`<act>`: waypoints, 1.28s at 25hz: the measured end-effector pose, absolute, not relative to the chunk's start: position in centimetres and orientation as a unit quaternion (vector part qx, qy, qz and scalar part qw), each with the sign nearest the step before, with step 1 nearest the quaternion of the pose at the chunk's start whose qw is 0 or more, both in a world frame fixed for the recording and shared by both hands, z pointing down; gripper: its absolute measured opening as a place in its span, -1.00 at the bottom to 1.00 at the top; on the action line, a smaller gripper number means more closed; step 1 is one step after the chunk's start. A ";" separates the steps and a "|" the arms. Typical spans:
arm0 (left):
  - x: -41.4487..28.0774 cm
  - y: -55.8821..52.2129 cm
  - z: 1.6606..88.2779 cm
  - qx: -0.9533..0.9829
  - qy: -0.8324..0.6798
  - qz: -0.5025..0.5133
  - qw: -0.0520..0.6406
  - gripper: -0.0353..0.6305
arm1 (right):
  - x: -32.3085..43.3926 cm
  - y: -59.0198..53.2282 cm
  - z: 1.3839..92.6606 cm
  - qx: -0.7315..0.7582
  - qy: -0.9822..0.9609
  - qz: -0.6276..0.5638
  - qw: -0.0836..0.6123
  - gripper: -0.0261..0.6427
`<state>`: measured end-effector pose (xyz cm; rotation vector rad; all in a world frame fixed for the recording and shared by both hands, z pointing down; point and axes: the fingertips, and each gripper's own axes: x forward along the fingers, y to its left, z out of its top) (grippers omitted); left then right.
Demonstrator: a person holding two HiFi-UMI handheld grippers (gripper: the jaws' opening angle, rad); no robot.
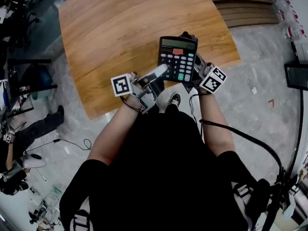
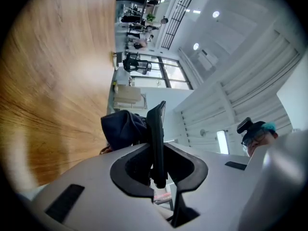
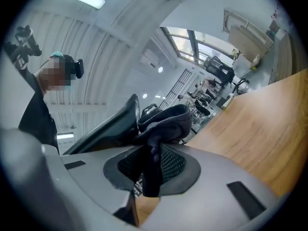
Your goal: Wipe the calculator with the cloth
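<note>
A black calculator (image 1: 177, 58) with grey keys and one green key is held up over the near edge of the wooden table (image 1: 120, 28), face toward the head camera. My left gripper (image 1: 161, 76) is shut on its lower left edge; in the left gripper view the calculator (image 2: 157, 138) stands edge-on between the jaws. My right gripper (image 1: 195, 78) is shut on a dark cloth (image 1: 188, 35), bunched behind the calculator's right side. In the right gripper view the cloth (image 3: 161, 124) hangs from the jaws against the calculator's back (image 3: 108, 126).
The tabletop (image 2: 53, 81) carries nothing else in view. Beyond it lies a grey speckled floor (image 1: 260, 90) with cables, slatted wooden boards (image 1: 245, 6) at the top right, and equipment at the left. Another person (image 1: 19, 158) sits at the lower left.
</note>
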<state>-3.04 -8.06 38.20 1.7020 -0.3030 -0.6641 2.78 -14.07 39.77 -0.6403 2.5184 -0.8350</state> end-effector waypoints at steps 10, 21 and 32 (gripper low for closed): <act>-6.4 -11.7 39.3 0.718 -0.194 -0.326 0.583 -0.68 | 2.7 -9.2 41.2 -0.159 0.929 -0.296 0.157 -0.72; -5.2 -9.3 41.2 0.728 -0.170 -0.273 0.605 -0.68 | 6.2 -15.3 42.4 -0.317 0.885 -0.301 0.162 -0.72; -6.8 -10.5 49.3 0.693 -0.247 -0.239 0.634 -0.68 | 10.1 -15.6 51.0 -0.483 0.832 -0.252 -0.100 -0.72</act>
